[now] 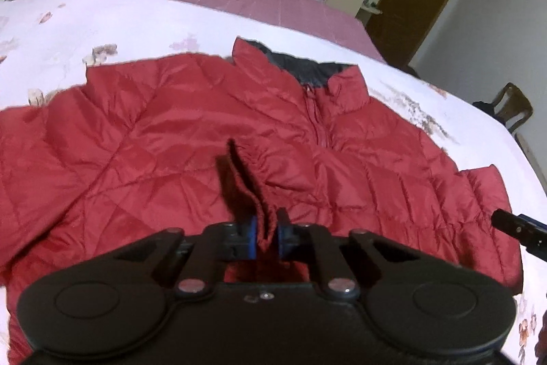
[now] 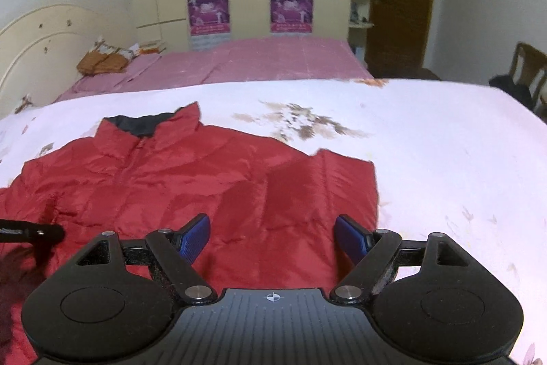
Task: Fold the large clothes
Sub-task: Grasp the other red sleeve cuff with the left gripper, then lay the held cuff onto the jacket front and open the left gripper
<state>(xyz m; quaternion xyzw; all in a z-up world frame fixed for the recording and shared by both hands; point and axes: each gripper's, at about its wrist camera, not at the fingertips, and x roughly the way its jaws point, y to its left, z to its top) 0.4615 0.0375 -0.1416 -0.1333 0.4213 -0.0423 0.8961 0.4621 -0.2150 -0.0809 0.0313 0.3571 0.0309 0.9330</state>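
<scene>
Two grippers are working over a red puffer jacket point(image 1: 171, 139) lying mid-frame on the bed point(image 2: 444, 159): left gripper point(image 1: 266, 236) fingers are pinching its cuff point(image 1: 253, 180), right gripper point(image 2: 272, 238) fingers are hanging released.

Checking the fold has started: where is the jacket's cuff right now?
In the left wrist view the cuff is pinched in the left gripper, lifted over the red jacket spread on the bed.
</scene>
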